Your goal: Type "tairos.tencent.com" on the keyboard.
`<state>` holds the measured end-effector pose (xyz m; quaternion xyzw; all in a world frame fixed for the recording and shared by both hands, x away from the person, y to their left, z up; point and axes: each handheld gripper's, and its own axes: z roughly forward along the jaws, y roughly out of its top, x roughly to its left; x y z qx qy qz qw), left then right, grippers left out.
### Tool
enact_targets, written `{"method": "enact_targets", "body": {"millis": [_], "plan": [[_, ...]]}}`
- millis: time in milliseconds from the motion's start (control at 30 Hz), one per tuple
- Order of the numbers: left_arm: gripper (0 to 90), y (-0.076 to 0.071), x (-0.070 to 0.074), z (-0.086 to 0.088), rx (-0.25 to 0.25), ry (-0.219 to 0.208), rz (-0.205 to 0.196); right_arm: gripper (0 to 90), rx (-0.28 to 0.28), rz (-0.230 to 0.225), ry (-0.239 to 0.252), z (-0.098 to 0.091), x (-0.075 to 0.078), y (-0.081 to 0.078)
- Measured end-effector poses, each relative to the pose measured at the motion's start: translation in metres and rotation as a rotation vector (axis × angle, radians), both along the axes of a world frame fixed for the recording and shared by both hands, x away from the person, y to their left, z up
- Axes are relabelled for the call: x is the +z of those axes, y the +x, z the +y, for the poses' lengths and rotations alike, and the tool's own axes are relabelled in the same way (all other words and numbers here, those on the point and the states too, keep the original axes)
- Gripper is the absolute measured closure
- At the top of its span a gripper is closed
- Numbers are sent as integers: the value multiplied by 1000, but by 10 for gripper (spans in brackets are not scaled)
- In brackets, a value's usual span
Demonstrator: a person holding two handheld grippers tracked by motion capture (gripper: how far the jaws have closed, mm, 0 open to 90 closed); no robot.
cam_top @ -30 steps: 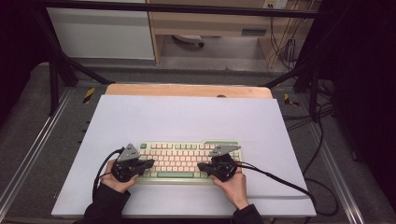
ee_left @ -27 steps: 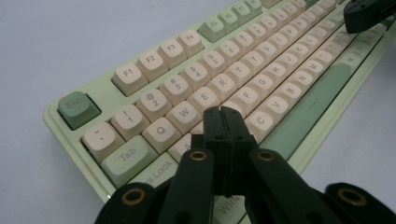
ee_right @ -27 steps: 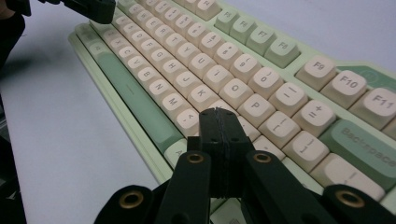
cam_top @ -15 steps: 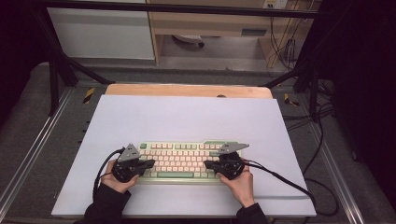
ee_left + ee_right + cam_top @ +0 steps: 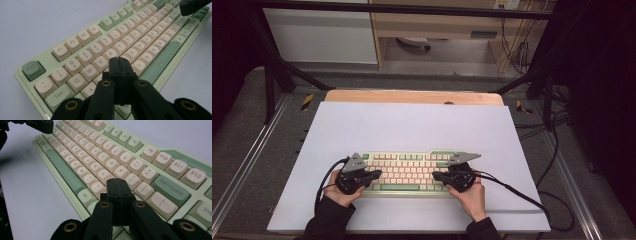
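A pale green keyboard (image 5: 409, 165) with cream keys lies on a white sheet near the front of the table. My left gripper (image 5: 377, 174) rests over the keyboard's left end, its tip pointing right. In the left gripper view its jaws (image 5: 119, 60) are shut with nothing between them, above the keys near the left letter rows (image 5: 110, 53). My right gripper (image 5: 436, 176) sits over the keyboard's right end and points left. In the right gripper view its jaws (image 5: 117, 181) are shut and empty, just above the keys near the P key (image 5: 121, 171) on the keyboard (image 5: 82, 152).
The white sheet (image 5: 412, 125) covers most of the table, with a wooden edge (image 5: 412, 96) at the back. The right gripper's cable (image 5: 517, 192) trails off to the right over the sheet. Black frame posts and more cables stand beyond the table's sides.
The right gripper, with its grey plate, has shifted slightly to the right over the keyboard's end. The left gripper has stayed where it was.
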<state>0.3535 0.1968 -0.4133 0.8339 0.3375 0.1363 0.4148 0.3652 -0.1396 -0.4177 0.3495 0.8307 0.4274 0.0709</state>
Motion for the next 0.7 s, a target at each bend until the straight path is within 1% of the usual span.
{"method": "enact_targets", "body": {"millis": [367, 700], "plan": [[898, 7, 3, -20, -8, 15, -5, 900, 3, -1, -5, 0, 0, 0], [898, 17, 0, -38, -15, 26, 2, 900, 5, 3, -6, 0, 0, -1]]}}
